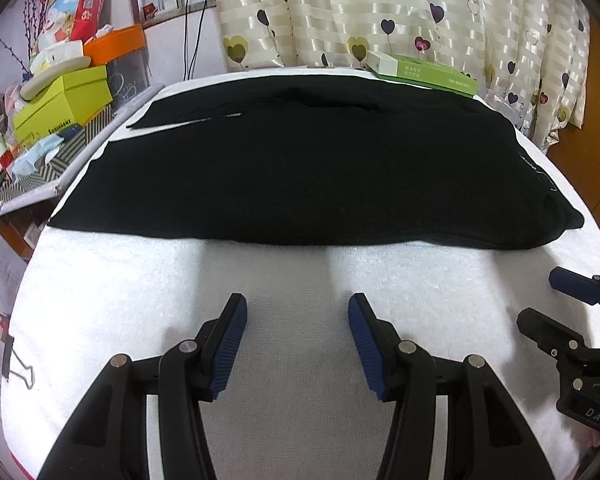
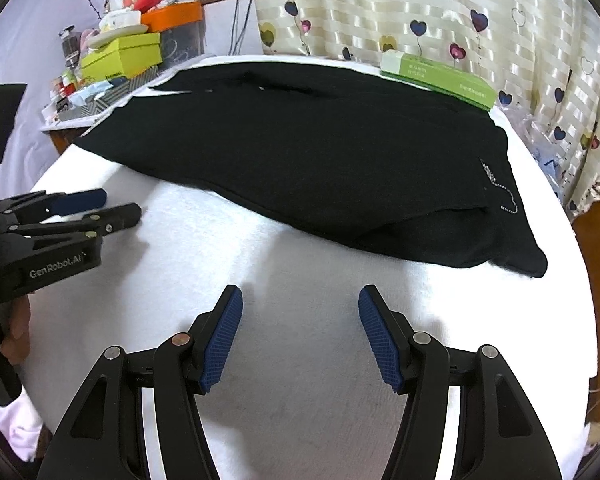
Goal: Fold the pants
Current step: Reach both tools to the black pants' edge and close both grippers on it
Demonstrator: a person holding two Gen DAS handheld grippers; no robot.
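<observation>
At the far left a side shelf (image 1: pixel 40 192) stands against the table's edge, heaped with clutter: a lime-green box (image 1: pixel 66 104) with a pale dish on top, an orange box (image 1: pixel 118 44) behind it and a red printed carton (image 1: pixel 82 0) leaning at the back. Two dark cables (image 1: pixel 192 36) hang down the wall from the window sill. A binder clip (image 1: pixel 14 360) is clamped to the table's left rim.

The table is covered by a white towel (image 1: pixel 292 276). The left gripper (image 1: pixel 296 312) hovers over bare towel at the near edge, its blue-padded fingers spread wide with nothing between them. The black pants (image 1: pixel 300 168) lie flat across the far half of the table, well apart from both grippers, with nothing lying on top of them. Behind them, touching or just beside their far edge, sits a long green-and-white box (image 1: pixel 424 74), backed by a cream curtain (image 1: pixel 420 12) printed with hearts.

To the right, the right gripper (image 2: pixel 300 300) also hangs over bare towel, fingers wide and empty, near the pants' closest corner (image 2: pixel 532 264). A thin sparkling chain (image 2: pixel 500 192) shows on the pants on that side.
</observation>
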